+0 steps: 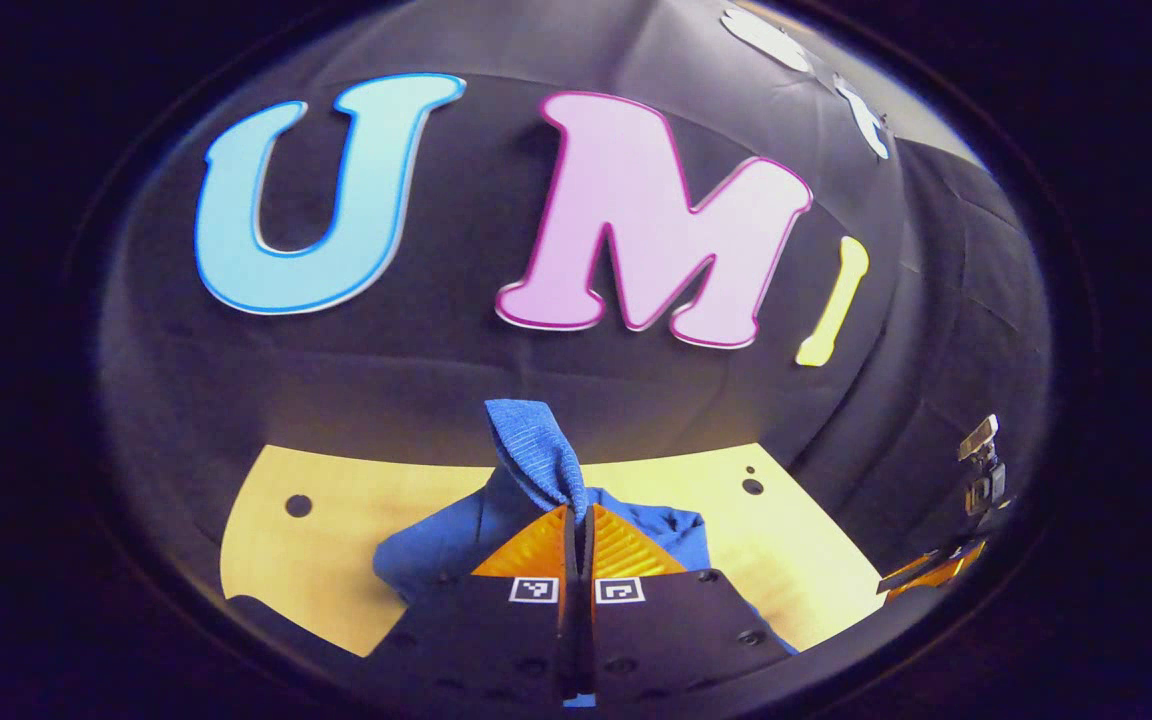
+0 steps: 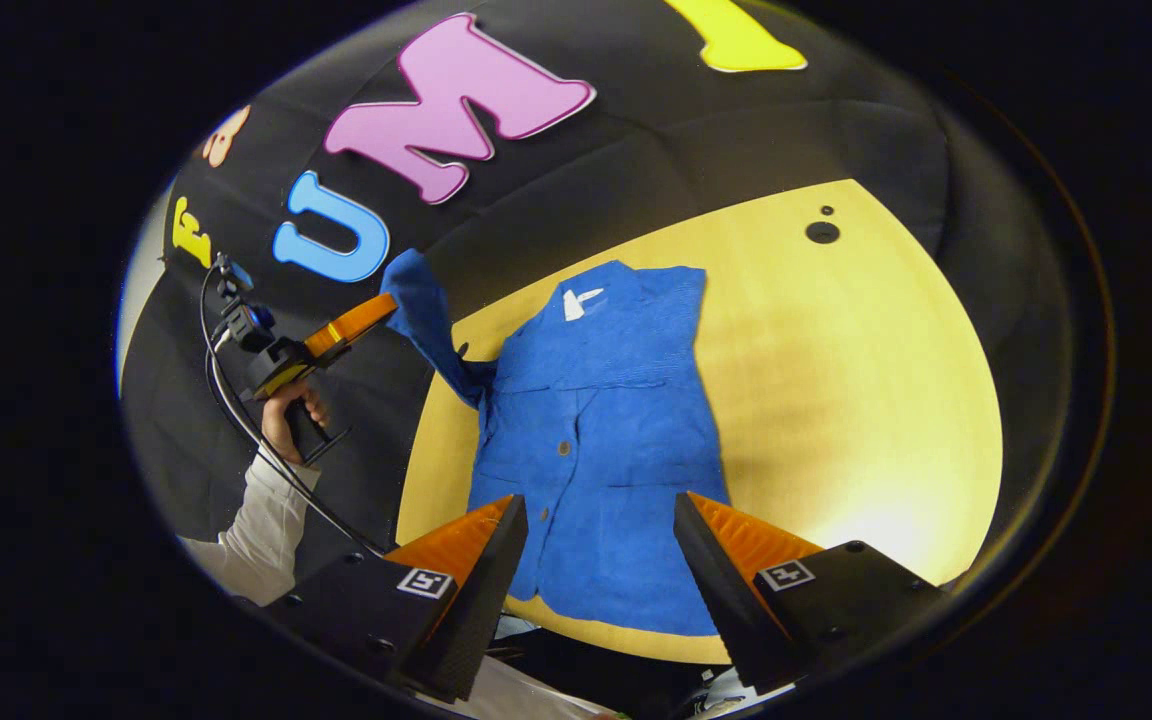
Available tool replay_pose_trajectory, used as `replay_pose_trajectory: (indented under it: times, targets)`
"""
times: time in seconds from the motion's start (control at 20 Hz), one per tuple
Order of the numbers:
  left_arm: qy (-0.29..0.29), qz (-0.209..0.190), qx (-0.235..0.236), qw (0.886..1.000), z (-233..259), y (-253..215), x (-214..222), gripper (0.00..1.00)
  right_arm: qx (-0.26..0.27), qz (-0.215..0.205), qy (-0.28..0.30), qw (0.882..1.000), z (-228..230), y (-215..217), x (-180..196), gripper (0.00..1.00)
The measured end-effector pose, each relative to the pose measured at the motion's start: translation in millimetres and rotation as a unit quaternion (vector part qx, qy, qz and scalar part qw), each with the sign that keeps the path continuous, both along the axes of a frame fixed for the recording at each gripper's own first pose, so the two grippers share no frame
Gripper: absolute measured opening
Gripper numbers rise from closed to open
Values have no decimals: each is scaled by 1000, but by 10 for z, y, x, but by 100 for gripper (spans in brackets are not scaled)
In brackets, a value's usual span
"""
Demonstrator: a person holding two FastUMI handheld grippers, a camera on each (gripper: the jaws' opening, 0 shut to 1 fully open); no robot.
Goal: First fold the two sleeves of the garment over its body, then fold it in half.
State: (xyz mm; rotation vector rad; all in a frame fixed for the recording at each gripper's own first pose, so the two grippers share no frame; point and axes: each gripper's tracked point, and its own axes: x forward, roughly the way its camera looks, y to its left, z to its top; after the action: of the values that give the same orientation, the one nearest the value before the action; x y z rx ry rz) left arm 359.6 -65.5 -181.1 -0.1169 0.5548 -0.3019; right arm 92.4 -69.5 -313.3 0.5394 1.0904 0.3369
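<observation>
A blue button-up shirt (image 2: 601, 420) lies flat on the yellow table (image 2: 856, 400), collar at the far end. Its right sleeve lies folded over the body. My left gripper (image 1: 581, 515) is shut on the cuff of the left sleeve (image 1: 534, 450), which stands up above its fingers. In the right gripper view that same sleeve (image 2: 426, 310) hangs lifted off the table at the shirt's left, pinched by the left gripper (image 2: 386, 305) with a hand (image 2: 291, 415) holding it. My right gripper (image 2: 601, 510) hovers open over the shirt's lower hem, touching nothing.
The yellow table (image 1: 326, 540) has small round holes (image 1: 298, 505) near its far corners. The booth's black cloth wall rises behind it. A white sleeve (image 2: 261, 530) of the person reaches in at the left. The right gripper (image 1: 976, 500) shows at the far right.
</observation>
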Motion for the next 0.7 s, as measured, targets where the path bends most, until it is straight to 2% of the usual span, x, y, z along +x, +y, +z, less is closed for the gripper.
replay_pose_trajectory:
  times: [0.1,0.2,0.45,0.6,0.7]
  targets:
    - [31,-28,-8,999,-256,-515,91,0,-4,-15,-2,1000,10,-238,-78,94]
    - [94,-51,30,994,-733,-753,97,0,-11,-30,0,1000,-36,-441,-166,94]
    - [170,-57,103,978,-1662,-1146,226,0,-12,-59,16,998,-221,-684,-382,94]
    - [181,-60,162,968,-1962,-1316,382,0,-3,-66,19,998,-239,-667,-450,94]
    - [204,-71,168,962,-2125,-1510,373,0,0,-68,20,998,-242,-681,-481,94]
